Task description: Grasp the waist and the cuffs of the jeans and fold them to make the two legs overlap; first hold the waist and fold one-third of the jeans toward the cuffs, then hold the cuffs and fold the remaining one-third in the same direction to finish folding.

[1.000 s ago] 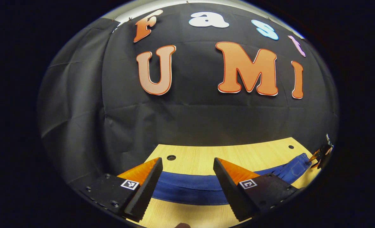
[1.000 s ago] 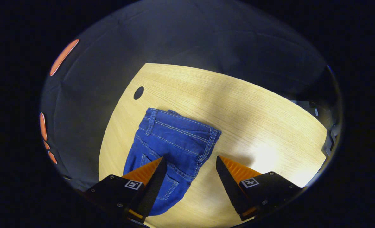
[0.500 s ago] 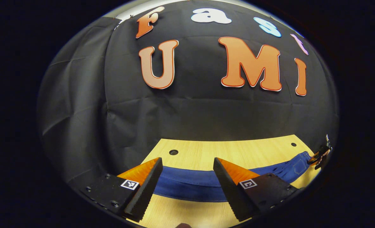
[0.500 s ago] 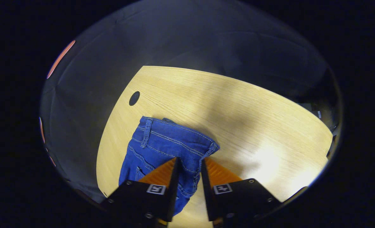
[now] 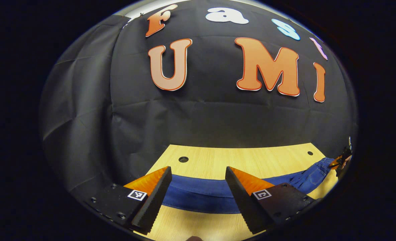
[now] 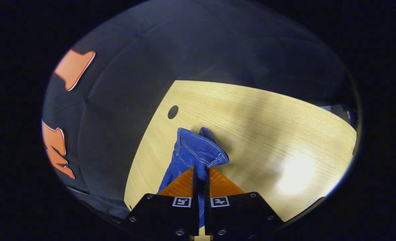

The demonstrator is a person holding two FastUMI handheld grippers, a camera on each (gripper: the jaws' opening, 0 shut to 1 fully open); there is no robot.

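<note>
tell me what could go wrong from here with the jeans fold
1. The right gripper is shut on a bunched bit of the jeans at the waist; a thin pinch might slip as it lifts.
2. The left gripper is open above the leg end, holding nothing, so the jeans may drag across the table and the legs might not line up.

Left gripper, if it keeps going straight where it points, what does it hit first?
Probably the blue denim jeans lying across the wooden table between the open left gripper fingers; depth is unclear.
</note>
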